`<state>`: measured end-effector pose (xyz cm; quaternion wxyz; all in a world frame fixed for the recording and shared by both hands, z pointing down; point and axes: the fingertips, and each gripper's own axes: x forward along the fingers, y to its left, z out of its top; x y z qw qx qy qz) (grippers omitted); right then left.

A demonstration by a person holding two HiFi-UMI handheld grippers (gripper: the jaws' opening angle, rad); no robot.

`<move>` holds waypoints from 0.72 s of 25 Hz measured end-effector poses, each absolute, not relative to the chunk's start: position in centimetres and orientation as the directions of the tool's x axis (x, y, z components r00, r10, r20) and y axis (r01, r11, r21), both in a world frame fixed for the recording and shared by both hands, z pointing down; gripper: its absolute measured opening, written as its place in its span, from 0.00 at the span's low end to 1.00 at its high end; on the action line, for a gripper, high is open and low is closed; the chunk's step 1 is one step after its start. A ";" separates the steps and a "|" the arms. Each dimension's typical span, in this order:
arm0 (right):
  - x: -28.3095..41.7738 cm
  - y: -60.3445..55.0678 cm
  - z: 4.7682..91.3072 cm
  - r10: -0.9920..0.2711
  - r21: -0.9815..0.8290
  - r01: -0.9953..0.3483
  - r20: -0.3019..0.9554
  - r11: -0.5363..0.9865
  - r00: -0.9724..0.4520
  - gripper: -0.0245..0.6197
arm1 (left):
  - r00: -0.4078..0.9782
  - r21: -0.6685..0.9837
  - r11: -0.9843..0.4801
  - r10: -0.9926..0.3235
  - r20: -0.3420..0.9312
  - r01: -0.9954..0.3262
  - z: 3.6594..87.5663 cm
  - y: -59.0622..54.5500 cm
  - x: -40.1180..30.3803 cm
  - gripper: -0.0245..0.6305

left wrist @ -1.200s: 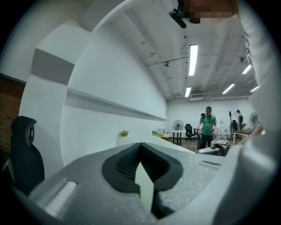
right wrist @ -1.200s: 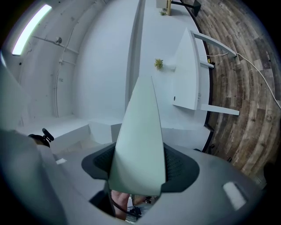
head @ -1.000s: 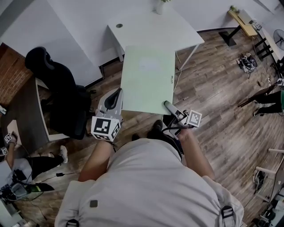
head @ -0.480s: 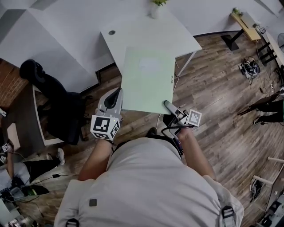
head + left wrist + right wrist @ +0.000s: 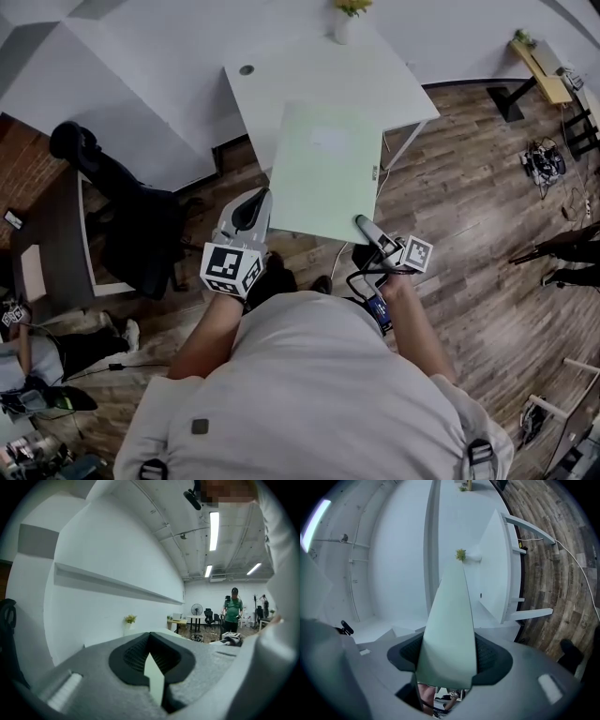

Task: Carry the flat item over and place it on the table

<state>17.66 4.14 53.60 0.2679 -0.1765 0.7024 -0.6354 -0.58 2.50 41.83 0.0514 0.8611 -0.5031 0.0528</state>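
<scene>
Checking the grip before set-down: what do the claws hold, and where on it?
The pale green board, by its near edge: left claw at its left corner, right claw at its right corner.

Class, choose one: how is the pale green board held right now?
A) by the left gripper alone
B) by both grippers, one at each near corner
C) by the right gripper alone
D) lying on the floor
B: the left gripper and the right gripper each clamp a near corner of the board.
</scene>
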 end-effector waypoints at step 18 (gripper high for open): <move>13.9 -3.3 55.5 -0.631 -0.994 0.062 -0.104 0.087 -0.769 0.51 | 0.549 0.073 -0.544 -0.822 0.152 -0.836 43.3 -7.2 -3.7 0.04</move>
